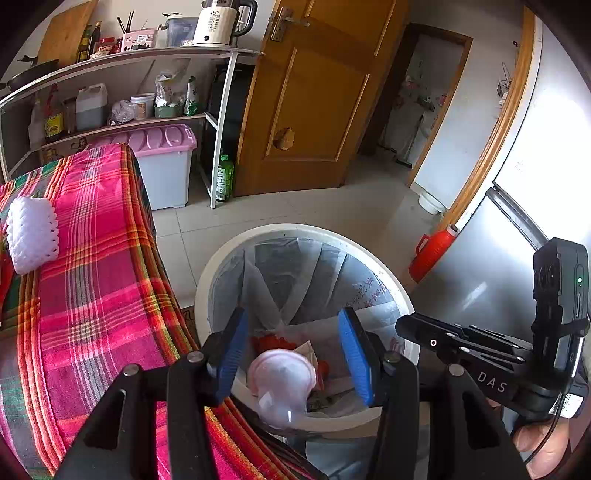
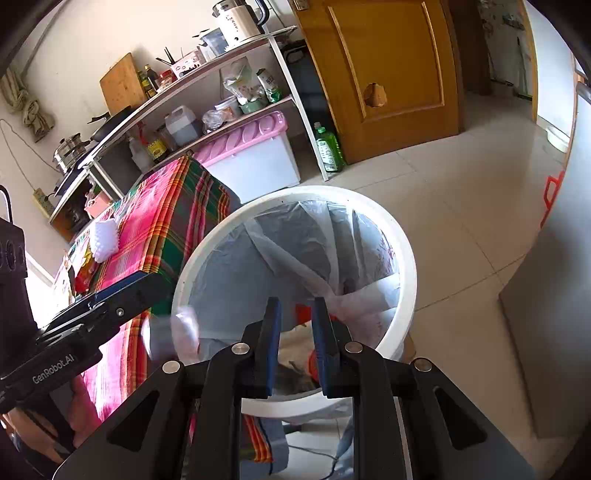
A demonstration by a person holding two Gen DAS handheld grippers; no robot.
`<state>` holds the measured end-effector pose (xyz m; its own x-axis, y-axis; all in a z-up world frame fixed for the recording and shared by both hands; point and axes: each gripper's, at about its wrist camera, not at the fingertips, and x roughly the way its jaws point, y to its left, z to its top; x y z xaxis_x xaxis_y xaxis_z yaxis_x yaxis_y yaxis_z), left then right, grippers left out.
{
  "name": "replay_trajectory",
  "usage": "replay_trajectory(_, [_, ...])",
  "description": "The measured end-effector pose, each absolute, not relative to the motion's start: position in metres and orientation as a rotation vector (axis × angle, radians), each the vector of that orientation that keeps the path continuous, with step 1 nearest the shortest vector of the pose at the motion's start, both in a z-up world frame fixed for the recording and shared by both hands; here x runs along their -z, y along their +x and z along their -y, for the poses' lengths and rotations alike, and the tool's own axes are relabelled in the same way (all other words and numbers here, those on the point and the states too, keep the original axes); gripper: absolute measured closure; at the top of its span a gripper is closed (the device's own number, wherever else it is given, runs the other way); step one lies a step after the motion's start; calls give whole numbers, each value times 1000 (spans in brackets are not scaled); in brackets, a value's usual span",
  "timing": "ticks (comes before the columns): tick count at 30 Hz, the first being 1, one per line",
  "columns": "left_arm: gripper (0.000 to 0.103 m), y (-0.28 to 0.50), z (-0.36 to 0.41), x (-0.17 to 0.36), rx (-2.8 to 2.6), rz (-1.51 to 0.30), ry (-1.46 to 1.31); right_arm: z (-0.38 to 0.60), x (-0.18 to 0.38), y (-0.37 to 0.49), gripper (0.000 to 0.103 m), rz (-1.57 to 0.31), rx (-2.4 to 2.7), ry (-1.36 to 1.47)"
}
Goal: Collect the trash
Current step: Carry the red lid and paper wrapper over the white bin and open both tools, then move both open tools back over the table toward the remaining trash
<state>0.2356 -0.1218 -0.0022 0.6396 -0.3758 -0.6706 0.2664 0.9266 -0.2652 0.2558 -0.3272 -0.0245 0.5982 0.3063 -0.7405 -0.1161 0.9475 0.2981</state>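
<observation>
**Desk:** A kitchen corner, midday light. What is your bin doing?

**Photographer:** The white trash bin [image 1: 207, 280], lined with a clear bag, stands just beside the table [image 1: 92, 258] in its pink plaid cloth. You hold both tools over its mouth. Red scraps and paper already lie at the bottom.

**Desk:** And your left hand-held gripper [image 1: 291, 354]?

**Photographer:** Its blue pads are spread wide, gripping nothing. A blurred pale plastic cup [image 1: 280, 380] sits between them over the bin's near rim, touching neither, so I judge it is dropping in. This is the release step.

**Desk:** Your right hand-held gripper [image 2: 295, 343]?

**Photographer:** The pads stand close but with a clear gap, and nothing is between them. It hangs over the bin.

**Desk:** What does your next move call for?

**Photographer:** Most likely a swing back to the table, where a white foam fruit net [image 1: 31, 232] lies near the far edge. It looks soft, so close on it gently.

**Desk:** Any readable writing?

**Photographer:** "DAS" on the right tool's side, "GenRobot.AI" on the left's. The kettle [image 1: 218, 22] shows "55"; other labels are too small.
</observation>
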Motion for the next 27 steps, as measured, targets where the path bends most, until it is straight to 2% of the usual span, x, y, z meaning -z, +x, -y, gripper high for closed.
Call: replay_trajectory(27, [50,175,53,-38,276,-648,-188,263,-29,214,84,-759,-387,104])
